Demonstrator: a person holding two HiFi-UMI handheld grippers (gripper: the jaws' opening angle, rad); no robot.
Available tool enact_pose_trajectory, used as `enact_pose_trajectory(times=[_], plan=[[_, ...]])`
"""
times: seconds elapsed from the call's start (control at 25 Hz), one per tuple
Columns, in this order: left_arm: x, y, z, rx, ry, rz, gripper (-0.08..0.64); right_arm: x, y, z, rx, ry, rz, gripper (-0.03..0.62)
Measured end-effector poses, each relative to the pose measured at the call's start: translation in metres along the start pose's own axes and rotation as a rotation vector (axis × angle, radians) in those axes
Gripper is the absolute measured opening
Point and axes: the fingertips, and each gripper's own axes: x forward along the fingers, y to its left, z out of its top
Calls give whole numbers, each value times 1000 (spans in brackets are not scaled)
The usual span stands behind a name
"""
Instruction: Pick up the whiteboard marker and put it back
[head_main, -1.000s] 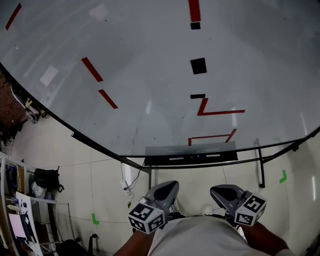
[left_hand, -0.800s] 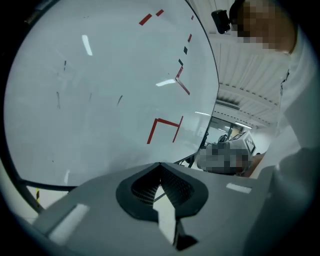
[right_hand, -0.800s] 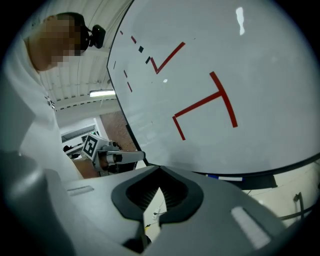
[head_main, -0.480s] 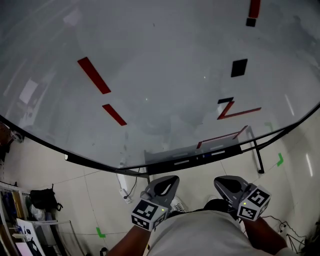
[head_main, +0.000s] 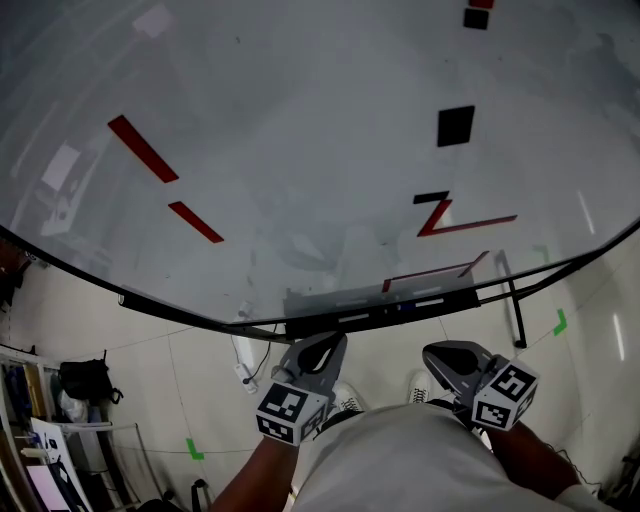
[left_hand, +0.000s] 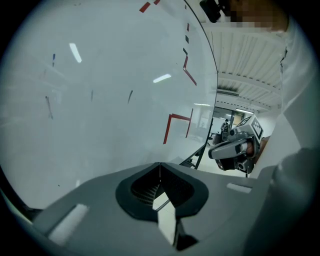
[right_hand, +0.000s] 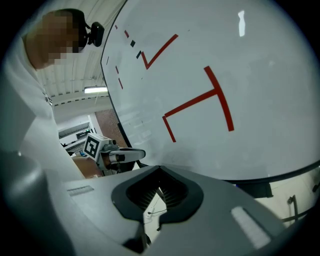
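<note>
Left gripper (head_main: 322, 350) and right gripper (head_main: 445, 358) held low; jaws together, empty.

Whiteboard (head_main: 300, 150) runs off the head view at top, L & R edges. The red strip (head_main: 481, 3) at the top is clipped, so its full length is unknown. Tray (head_main: 380, 312) under the board has a few pale bits on it, too small to tell apart. One is possibly the whiteboard marker, can't confirm. Shirt (head_main: 400, 460) covers the rear of left tool (head_main: 333, 342) & right tool (head_main: 432, 352). Shelf unit (head_main: 50, 430) at bottom-left is cut by the edge, contents too small/dark to name.
</note>
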Motion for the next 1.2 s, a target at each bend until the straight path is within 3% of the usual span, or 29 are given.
enact_pose_trajectory(times=[0.16,0.48,0.84,1.2], plan=[[5,6,-9,-29,15,32,23,2,-7,-1,-19,16,22,2],[14,9,-16,65,64,66,26,3,-13,3,-39,15,25,2],[26,9,-23,330,163,66,26,-2,-17,-2,-24,15,1,2],[32,7,-33,528,256,73,37,-6,-19,-5,-13,11,-16,2]])
